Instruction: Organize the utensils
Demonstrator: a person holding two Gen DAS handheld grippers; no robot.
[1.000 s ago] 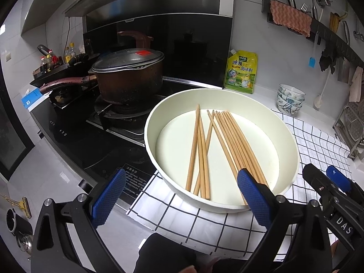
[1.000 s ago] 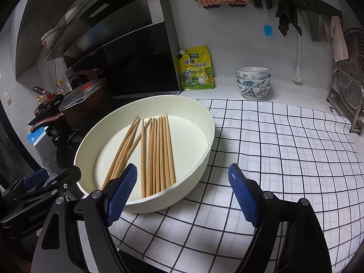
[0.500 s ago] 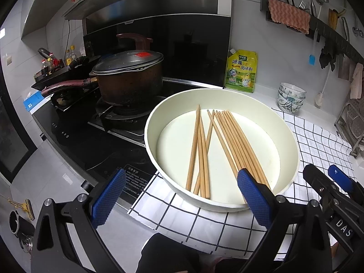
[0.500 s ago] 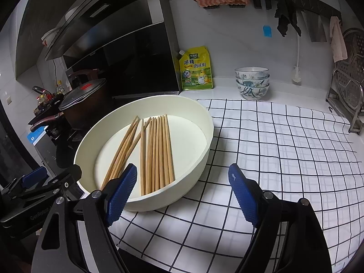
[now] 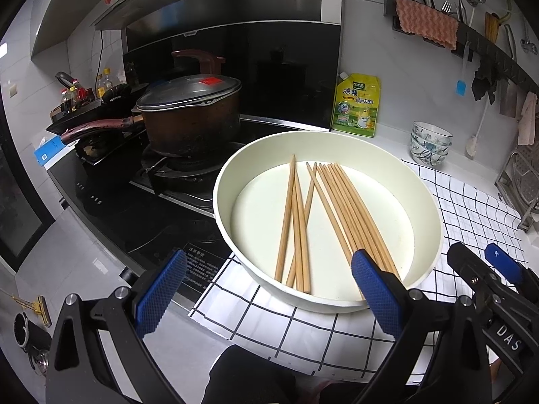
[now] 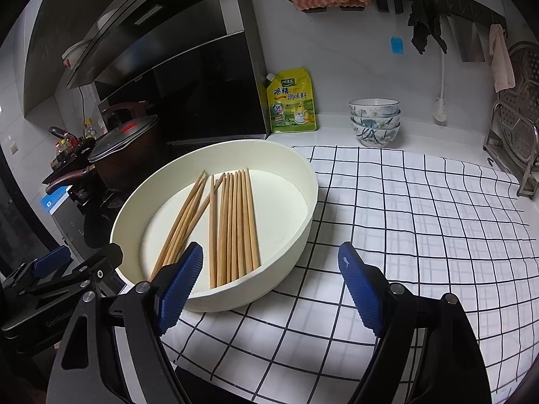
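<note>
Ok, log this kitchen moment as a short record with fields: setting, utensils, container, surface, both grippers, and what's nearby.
setting: kitchen counter beside a stove
utensils: wooden chopsticks, a tidy parallel bunch plus a few crossed ones
container: white basin, chopsticks lying flat inside
surface: checked cloth under the basin
left gripper: open, empty, short of the basin
right gripper: open, empty, near the basin's rim
nearby: lidded pot on the stove, yellow seasoning pouch, stacked bowls by the wall
progress: no chopstick picked up yet
</note>
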